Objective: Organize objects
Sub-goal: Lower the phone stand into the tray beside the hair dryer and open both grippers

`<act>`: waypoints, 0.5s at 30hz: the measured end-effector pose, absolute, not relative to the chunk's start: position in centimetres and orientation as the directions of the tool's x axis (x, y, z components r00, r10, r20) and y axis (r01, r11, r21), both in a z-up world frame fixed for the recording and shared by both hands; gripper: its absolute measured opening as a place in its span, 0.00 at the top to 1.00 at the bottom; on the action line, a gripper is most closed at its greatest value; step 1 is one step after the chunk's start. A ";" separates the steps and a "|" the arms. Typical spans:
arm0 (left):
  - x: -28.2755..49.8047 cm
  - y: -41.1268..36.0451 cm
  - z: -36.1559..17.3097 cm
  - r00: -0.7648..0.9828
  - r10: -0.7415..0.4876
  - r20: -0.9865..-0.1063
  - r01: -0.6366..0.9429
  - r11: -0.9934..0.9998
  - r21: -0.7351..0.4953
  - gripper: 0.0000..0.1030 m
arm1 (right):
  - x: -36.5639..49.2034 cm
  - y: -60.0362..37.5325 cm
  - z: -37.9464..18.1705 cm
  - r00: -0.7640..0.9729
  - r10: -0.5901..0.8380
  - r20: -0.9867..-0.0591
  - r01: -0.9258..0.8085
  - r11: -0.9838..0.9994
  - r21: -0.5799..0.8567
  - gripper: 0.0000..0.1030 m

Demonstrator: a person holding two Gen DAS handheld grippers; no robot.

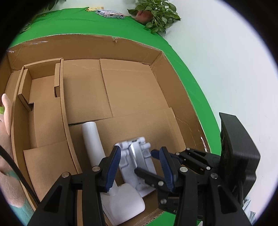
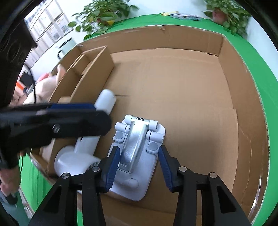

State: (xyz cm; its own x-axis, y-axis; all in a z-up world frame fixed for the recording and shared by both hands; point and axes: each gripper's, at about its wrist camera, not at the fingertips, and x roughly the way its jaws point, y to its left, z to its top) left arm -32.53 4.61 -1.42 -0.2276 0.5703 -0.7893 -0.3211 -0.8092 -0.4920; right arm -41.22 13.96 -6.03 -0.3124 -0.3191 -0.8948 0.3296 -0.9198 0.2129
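Large shallow brown cardboard box sits on a desk covered in bright green cloth. Narrow cardboard divider compartments run along the box's left wall; nothing visible inside them.

Two white items lie on the box floor near the near-left corner. First: a white plastic handheld device with a long cylindrical handle and a broad flat head, lying against the divider wall, handle pointing far, head nearest the camera. Second: a white and silver folding stand with hinged knuckles, lying flat just right of the first item; whether the two touch cannot be told.

Left hand-held gripper: blue-padded jaws part-open, hovering above the stand and handle, nothing pressed between the pads. In the right wrist view it crosses from the left, motion-blurred, over the white handle.

Right hand-held gripper: jaws part-open, straddling the near half of the folding stand; the left pad sits close to the stand's edge, the right pad shows a gap. No firm grip visible.

Far edge of desk: a potted green leafy plant and a flat patterned packet. A pink plush toy lies outside the box's left wall. A person's hand shows at lower left.
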 end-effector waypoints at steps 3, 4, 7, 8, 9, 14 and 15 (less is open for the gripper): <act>-32.2 4.8 -1.4 -0.232 0.575 -0.784 -0.327 -0.806 -0.494 0.56 | -40.6 13.9 -5.8 -0.288 -0.342 -0.894 0.353 -0.906 0.233 0.64; -32.1 4.8 -1.4 -0.235 0.578 -0.782 -0.324 -0.805 -0.497 0.56 | -40.5 13.9 -5.8 -0.284 -0.350 -0.893 0.358 -0.902 0.241 0.72; -32.2 5.0 -1.5 -0.255 0.570 -0.781 -0.310 -0.813 -0.492 0.56 | -40.3 13.5 -5.7 -0.265 -0.360 -0.895 0.351 -0.900 0.258 0.77; -32.2 5.0 -1.5 -0.260 0.568 -0.781 -0.307 -0.815 -0.491 0.56 | -40.3 13.5 -5.8 -0.264 -0.357 -0.896 0.346 -0.902 0.258 0.77; -32.0 4.8 -1.4 -0.261 0.572 -0.777 -0.304 -0.813 -0.496 0.56 | -40.2 13.4 -5.8 -0.262 -0.353 -0.898 0.336 -0.906 0.257 0.77; -31.1 4.3 -0.8 -0.279 0.573 -0.771 -0.303 -0.814 -0.495 0.56 | -39.5 13.5 -5.7 -0.239 -0.354 -0.904 0.314 -0.909 0.273 0.76; -31.0 4.1 -0.9 -0.279 0.577 -0.768 -0.297 -0.812 -0.502 0.56 | -39.3 13.4 -5.7 -0.236 -0.355 -0.905 0.311 -0.910 0.275 0.76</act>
